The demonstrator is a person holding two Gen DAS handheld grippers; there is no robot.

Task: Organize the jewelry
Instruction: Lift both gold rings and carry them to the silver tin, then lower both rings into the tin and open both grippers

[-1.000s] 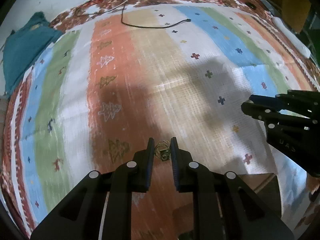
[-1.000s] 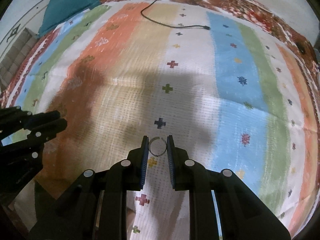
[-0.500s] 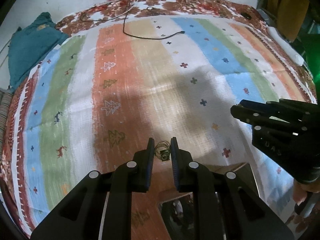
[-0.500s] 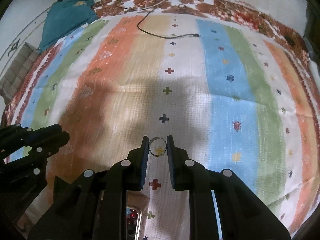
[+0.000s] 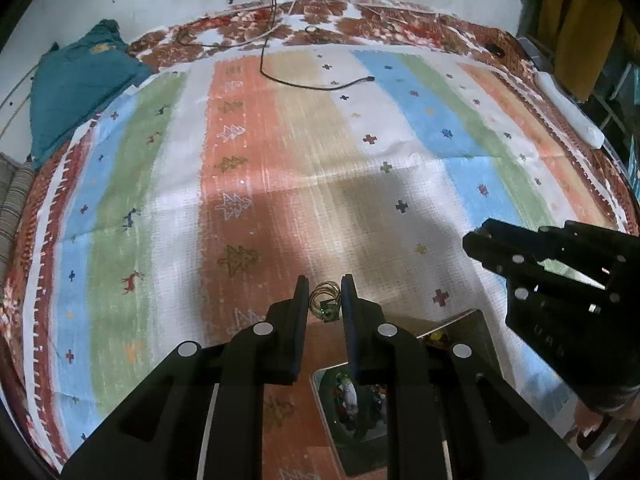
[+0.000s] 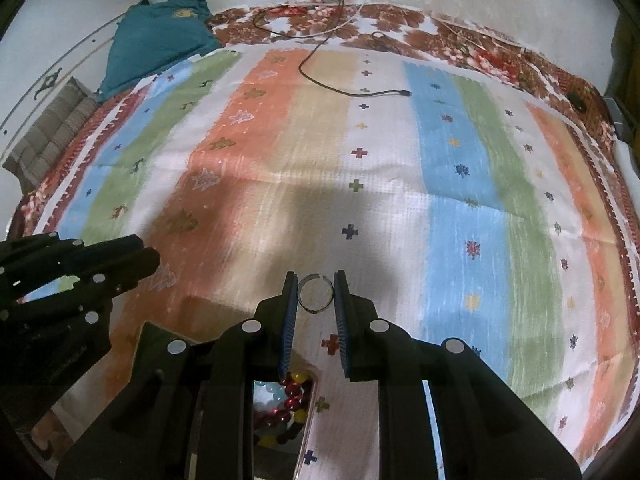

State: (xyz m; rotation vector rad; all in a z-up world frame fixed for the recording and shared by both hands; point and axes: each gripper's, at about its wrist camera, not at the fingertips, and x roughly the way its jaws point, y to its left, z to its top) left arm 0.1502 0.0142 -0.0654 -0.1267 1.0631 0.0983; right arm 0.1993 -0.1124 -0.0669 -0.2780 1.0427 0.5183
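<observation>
Between your left gripper's pads sat a coiled gold wire ring with a small green stone hanging at its lower edge; jaws clenched on it, both pads touching the coil's sides. Between your right gripper's pads sat a plain thin silver ring, open at the top with a small gap; jaws clenched on that too, ring face-on to the camera. Both rings were clear of the striped cloth, carried above it.

Below and behind both sets of fingertips lay the jewelry tray, mostly hidden by the gripper bodies. In the right wrist view you could see red beads and some yellow and pale pieces in it, right under your left finger. Which compartment each ring belonged in, I couldn't tell; the dividers were hidden.

Step in hand, as I judged it: carrying both rings to the tray. To do it well, you wanted to keep the squeeze steady, since the silver ring was thin and split and could pop sideways if pinched harder. You wanted to bring one gripper over the tray at a time; the two sat near each other, the right gripper just off to the side of the left. Lower until the ring nearly touched the tray floor, then let go, so it didn't bounce into the beads.

Far ahead, a black cable and a teal garment lay well apart, no concern.
</observation>
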